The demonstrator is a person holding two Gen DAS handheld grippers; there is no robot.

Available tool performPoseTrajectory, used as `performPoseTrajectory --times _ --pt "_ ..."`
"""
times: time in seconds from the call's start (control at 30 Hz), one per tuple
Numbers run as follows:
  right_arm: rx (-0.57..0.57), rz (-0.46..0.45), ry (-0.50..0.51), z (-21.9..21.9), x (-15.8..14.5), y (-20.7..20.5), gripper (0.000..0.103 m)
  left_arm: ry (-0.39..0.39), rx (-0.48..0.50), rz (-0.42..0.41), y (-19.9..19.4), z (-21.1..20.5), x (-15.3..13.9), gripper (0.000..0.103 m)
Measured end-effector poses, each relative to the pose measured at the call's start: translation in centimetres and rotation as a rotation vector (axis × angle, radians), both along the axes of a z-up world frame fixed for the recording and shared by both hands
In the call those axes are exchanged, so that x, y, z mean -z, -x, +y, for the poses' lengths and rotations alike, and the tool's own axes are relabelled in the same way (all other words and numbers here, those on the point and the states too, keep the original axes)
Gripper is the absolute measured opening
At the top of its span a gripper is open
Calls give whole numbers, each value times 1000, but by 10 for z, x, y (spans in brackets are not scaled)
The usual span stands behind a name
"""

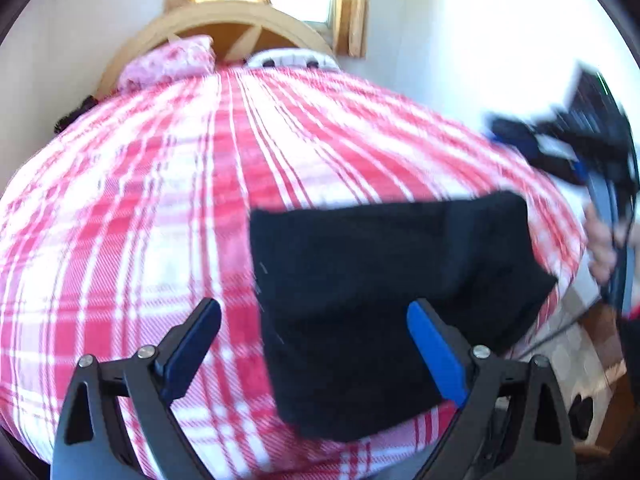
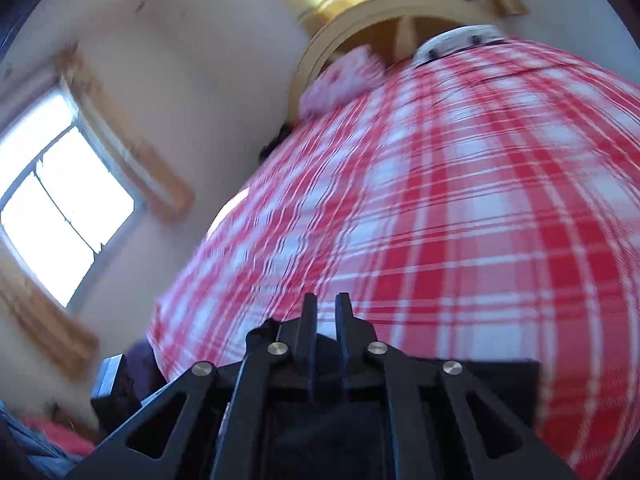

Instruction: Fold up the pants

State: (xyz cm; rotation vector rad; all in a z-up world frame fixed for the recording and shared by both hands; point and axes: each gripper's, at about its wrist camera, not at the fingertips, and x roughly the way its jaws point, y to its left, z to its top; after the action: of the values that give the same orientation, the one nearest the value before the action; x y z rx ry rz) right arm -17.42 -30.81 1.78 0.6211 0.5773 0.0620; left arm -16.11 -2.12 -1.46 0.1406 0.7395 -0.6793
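The black pants [image 1: 384, 300] lie folded into a compact rectangle on the red-and-white plaid bedspread [image 1: 160, 184], near the bed's right edge. My left gripper [image 1: 314, 318] is open and empty above the bed, its right blue-padded finger over the pants' near part. My right gripper [image 1: 592, 152] shows blurred at the far right of the left wrist view, off the pants, in a hand. In the right wrist view my right gripper [image 2: 327, 308] has its fingers nearly together with nothing between them; the pants [image 2: 512, 372] show as a dark strip below it.
A wooden headboard [image 1: 224, 20] and a pink pillow [image 1: 172, 60] are at the far end of the bed. A window [image 2: 60, 208] is on the left wall. Floor and clutter [image 1: 580, 360] lie beyond the bed's right edge.
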Motion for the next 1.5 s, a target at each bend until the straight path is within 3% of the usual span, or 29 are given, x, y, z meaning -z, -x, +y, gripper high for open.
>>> performPoseTrajectory --times 0.07,0.1,0.17,0.23,0.4,0.6,0.67,0.8,0.9,1.0,1.1,1.17,1.3,1.4,1.5 --pt "111 -24 -3 -22 3 38 72 14 10 -26 -2 -4 -11 97" --pt "171 -37 -9 -33 6 59 77 14 15 -38 -2 -5 -14 97" --pt "226 -21 -43 -46 17 87 78 12 49 -71 2 -16 -19 97" --pt "210 -3 -60 -43 27 97 78 3 70 -83 0 -25 -20 97" --pt "96 42 86 -4 46 76 78 -29 97 -68 7 -43 -15 97" --pt "43 80 240 20 65 44 78 -61 85 -114 14 -33 -18 97" --pt "45 114 334 29 67 41 68 -59 66 -110 10 -26 -18 97" --pt "59 118 439 45 58 52 65 -50 38 -96 2 -15 -16 97" --pt "66 90 399 36 56 47 65 -42 36 -85 -1 -14 -13 97" --pt "34 142 310 24 68 29 65 -43 30 -93 2 -10 -15 97" --pt "15 187 395 35 62 30 45 -55 13 -122 3 4 -18 97" --pt "-11 204 454 47 52 36 17 -61 -5 -119 0 12 -16 97" --pt "-79 150 338 58 32 41 16 -53 -63 -107 -13 31 -16 97" --pt "-103 137 303 65 25 36 16 -25 -103 -101 -19 46 -21 97" --pt "-137 88 140 64 19 32 16 -1 -114 -111 -19 59 -24 97"
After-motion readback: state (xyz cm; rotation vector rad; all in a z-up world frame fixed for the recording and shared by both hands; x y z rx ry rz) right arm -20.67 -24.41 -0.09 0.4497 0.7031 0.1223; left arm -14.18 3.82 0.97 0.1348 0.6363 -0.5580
